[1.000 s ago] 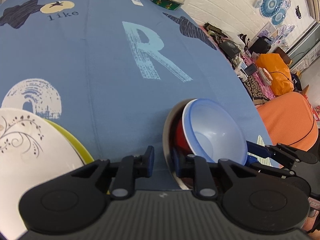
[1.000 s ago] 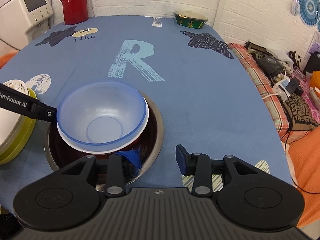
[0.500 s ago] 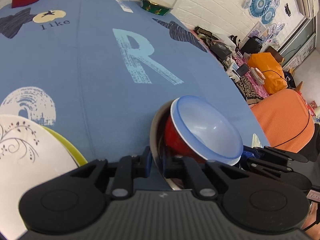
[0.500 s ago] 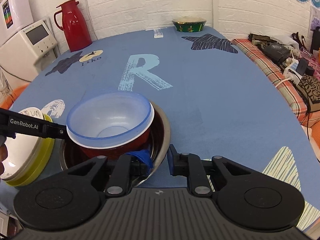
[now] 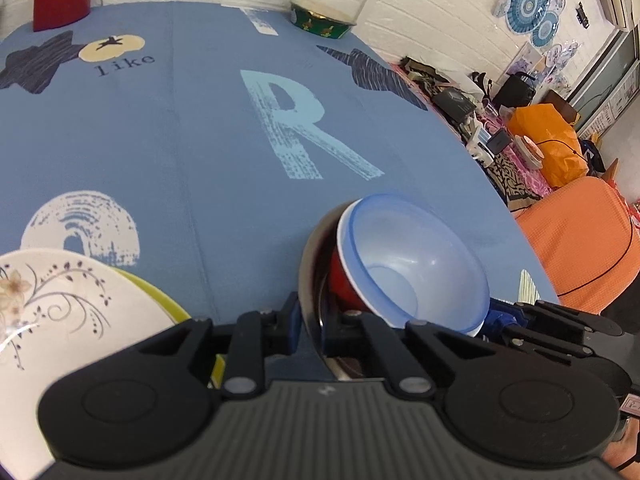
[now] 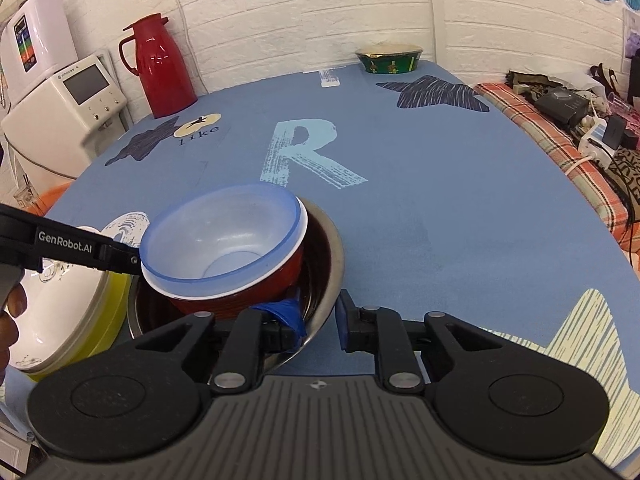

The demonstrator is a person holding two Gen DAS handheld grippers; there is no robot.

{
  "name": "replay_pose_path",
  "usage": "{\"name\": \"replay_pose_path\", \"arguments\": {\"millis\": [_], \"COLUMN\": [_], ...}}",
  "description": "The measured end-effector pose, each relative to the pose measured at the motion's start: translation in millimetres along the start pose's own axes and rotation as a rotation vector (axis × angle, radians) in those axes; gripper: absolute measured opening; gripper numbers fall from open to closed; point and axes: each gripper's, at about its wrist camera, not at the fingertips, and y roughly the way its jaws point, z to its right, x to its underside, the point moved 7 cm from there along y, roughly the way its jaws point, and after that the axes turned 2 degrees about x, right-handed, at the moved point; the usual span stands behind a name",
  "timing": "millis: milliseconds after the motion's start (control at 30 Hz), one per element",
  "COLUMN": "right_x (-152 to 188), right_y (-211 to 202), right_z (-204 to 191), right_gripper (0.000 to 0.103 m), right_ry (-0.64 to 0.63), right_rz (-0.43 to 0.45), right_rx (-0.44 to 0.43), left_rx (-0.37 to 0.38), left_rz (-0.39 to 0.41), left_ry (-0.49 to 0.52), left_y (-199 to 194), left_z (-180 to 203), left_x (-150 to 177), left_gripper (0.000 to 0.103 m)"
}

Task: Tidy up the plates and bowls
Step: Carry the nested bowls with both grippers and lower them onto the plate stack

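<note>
A clear blue bowl [image 5: 412, 256] [image 6: 224, 240] is nested in a red bowl [image 5: 342, 284] [image 6: 248, 300], and both lean inside a steel bowl [image 5: 310, 256] [image 6: 334, 248] on the blue tablecloth. My left gripper [image 5: 312, 320] is shut on the steel bowl's near-left rim, one finger inside and one outside. My right gripper [image 6: 322, 318] is shut on the rim at the opposite side. Left of the stack, a white floral plate [image 5: 60, 320] [image 6: 52, 312] lies on a yellow plate [image 5: 160, 300] [image 6: 108, 312].
A green patterned bowl [image 6: 390, 58] and a red thermos [image 6: 160, 72] stand at the table's far edge. A white appliance [image 6: 60, 112] sits off the left side. An orange seat [image 5: 580, 240] and clutter lie beyond the right edge. A person's hand [image 6: 10, 312] holds the left gripper.
Both grippers' fingers have drawn together onto the steel bowl's rim. The red and blue bowls now lean more inside it, showing more of the red bowl's side.
</note>
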Motion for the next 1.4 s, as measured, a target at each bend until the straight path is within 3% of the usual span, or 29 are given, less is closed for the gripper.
{"name": "replay_pose_path", "arguments": {"millis": [300, 433, 633, 900, 1333, 1400], "right_x": [-33, -41, -30, -2, 3, 3], "right_y": [-16, -19, -1, 13, 14, 10], "right_z": [-50, -93, -148, -174, -174, -171], "right_gripper": [0.001, 0.001, 0.002, 0.003, 0.007, 0.008], "right_ry": [-0.064, -0.130, -0.181, -0.222, -0.206, -0.196], "right_rz": [0.075, 0.099, 0.047, -0.045, -0.082, -0.080], "right_rx": [-0.081, -0.163, -0.265, -0.279, -0.292, -0.285], "left_rx": [-0.059, -0.148, -0.262, -0.264, -0.278, -0.306], "left_rz": [0.085, 0.135, 0.150, 0.103, 0.142, 0.142], "left_ry": [-0.024, -0.045, -0.110, -0.189, -0.196, -0.204], "left_y": [-60, -101, -138, -137, -139, -141], "left_z": [-23, -52, -98, -135, -139, -143], "left_x": [-19, -15, 11, 47, 47, 47], "left_gripper": [0.000, 0.000, 0.000, 0.000, 0.000, 0.015]}}
